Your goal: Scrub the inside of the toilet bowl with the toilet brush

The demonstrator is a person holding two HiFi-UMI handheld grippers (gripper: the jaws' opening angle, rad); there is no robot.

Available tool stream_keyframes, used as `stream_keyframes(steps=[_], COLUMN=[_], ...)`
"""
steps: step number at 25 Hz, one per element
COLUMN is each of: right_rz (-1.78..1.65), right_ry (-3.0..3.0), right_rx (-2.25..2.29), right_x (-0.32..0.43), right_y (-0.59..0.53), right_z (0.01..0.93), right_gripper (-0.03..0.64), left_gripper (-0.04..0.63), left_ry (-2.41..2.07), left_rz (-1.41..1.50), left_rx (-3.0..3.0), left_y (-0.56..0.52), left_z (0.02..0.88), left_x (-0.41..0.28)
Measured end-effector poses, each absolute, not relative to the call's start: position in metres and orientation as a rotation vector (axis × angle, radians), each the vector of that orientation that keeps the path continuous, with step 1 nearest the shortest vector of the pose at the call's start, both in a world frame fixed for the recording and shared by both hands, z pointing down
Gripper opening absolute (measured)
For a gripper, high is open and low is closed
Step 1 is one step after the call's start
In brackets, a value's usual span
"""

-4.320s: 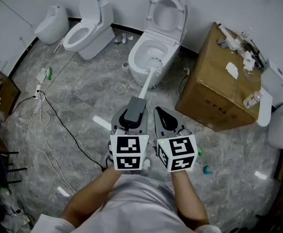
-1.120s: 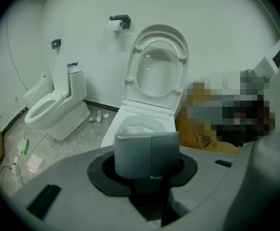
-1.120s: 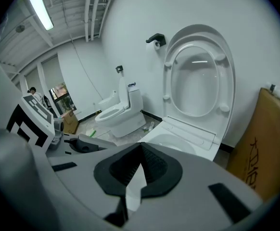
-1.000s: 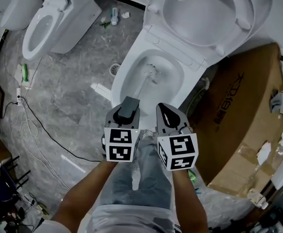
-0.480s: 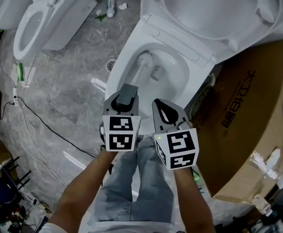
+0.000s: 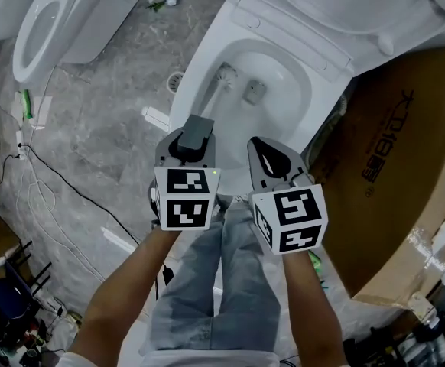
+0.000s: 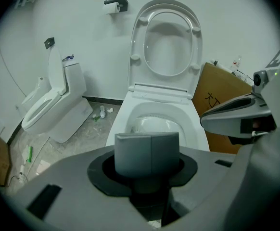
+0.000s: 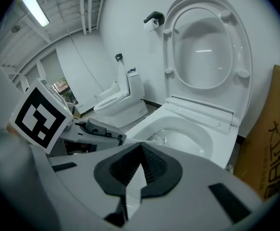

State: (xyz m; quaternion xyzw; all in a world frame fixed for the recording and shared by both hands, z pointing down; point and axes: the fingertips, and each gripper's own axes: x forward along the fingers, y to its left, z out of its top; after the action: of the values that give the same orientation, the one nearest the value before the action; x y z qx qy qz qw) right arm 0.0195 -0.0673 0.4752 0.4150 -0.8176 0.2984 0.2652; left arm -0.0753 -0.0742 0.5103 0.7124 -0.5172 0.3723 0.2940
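White toilet brush pinched in left tool, right tool pressed together; sweep bristles firmly around toilet bowl.

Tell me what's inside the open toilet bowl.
The toilet brush head sits at the toilet bowl's left inner wall, its handle rising to the left gripper, shut on it. The drain shows at the bottom. Both it and the right gripper cover the near wall.

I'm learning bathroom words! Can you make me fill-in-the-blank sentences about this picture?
The left tool holds the toilet ____.
The right tool holds ____.
Beside the toilet bowl stands a cardboard ____.
Missing words: brush, nothing, box.
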Motion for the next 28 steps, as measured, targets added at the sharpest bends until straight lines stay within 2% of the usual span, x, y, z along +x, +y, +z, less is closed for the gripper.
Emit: stream_keyframes(steps=[28], right_rz=[0.776], right_ry=[-2.139], right_rx=[1.204], right_x=[0.001], right_y=[-0.015], right_z=[0.45], right_gripper=[-0.002], left_gripper=[0.156], left_ry=[-1.061], left_rz=[1.314], left_rx=[1.899], left_y=[0.009], left_z=[0.49], left_x=[-0.12])
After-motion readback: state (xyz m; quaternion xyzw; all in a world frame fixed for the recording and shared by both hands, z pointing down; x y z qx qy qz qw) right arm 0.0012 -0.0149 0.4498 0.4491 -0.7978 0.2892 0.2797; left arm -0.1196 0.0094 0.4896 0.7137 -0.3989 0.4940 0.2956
